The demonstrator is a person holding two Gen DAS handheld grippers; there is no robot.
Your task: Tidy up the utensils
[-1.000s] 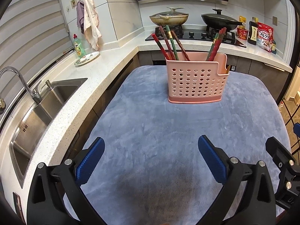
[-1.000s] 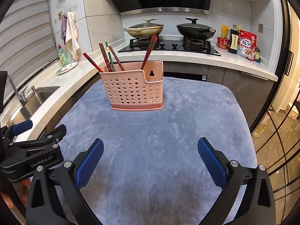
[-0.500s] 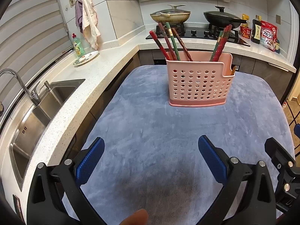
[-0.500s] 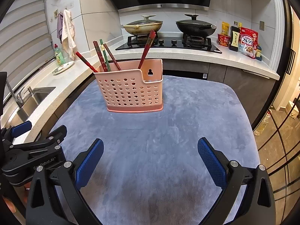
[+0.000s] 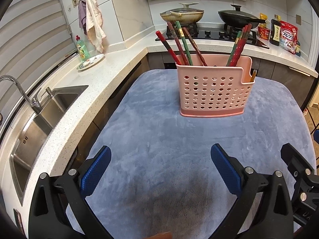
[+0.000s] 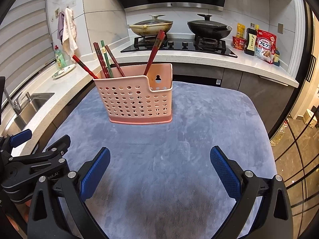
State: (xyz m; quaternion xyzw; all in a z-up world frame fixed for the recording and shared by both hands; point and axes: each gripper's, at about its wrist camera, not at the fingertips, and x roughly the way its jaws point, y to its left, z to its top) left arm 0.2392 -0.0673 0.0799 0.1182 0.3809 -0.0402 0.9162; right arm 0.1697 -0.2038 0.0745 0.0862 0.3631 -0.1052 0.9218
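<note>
A pink perforated utensil basket point(image 5: 214, 88) point(image 6: 137, 99) stands upright on the grey-blue mat point(image 5: 159, 139) point(image 6: 189, 139). Several red, green and brown chopsticks point(image 5: 185, 43) point(image 6: 103, 59) lean out of its left compartment, and a few more point(image 5: 239, 43) point(image 6: 154, 53) out of its right side. My left gripper point(image 5: 160, 167) is open above the near part of the mat, nothing between its blue pads. My right gripper point(image 6: 159, 167) is open too, also short of the basket and holding nothing. Each gripper shows at the edge of the other's view.
A white counter with a steel sink point(image 5: 39, 123) and tap runs along the left. Beyond the basket, a hob carries a pan point(image 5: 181, 15) and a wok point(image 5: 237, 18). Soap bottle point(image 5: 81, 48), plate, hanging towels at back left; packets and a bottle point(image 6: 259, 45) at back right.
Both grippers have drawn a little closer to the basket, which now looks larger and lower in both views. Both jaws stay open and the basket has not moved.
</note>
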